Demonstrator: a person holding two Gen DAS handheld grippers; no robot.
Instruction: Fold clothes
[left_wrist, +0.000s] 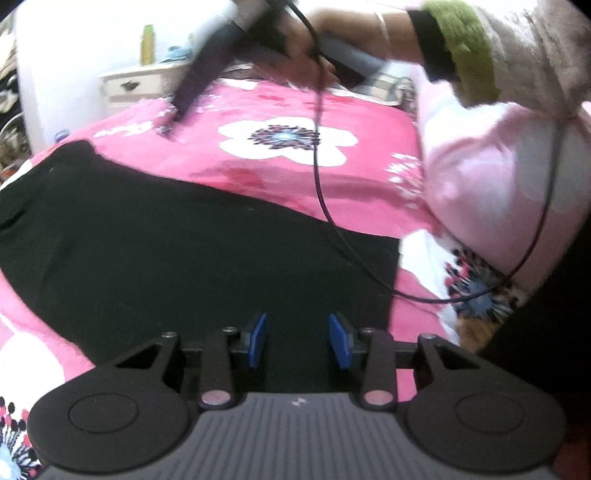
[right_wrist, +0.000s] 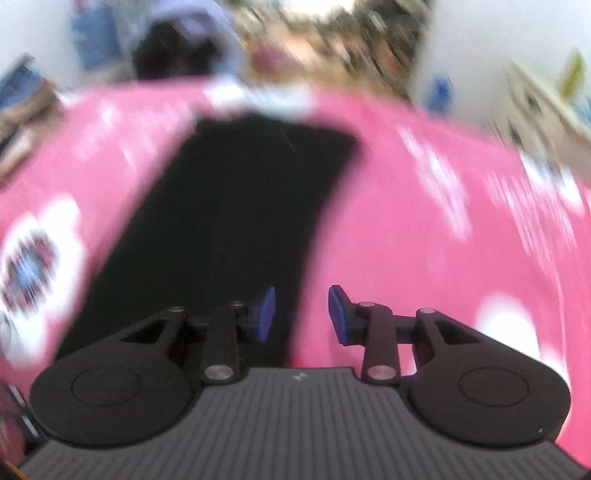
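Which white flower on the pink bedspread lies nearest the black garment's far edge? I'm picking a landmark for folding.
The big white flower with the dark centre, just beyond the black garment; the other flowers sit off at the bedspread's sides.

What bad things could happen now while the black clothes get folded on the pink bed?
1. The thin black cable hangs across the flat black garment; a fold could probably trap or snag it.
2. The left gripper and right gripper are both open and empty, and the right wrist view is blurred, so a hurried grab might miss the edge or pinch the pink flowered bedspread as well.
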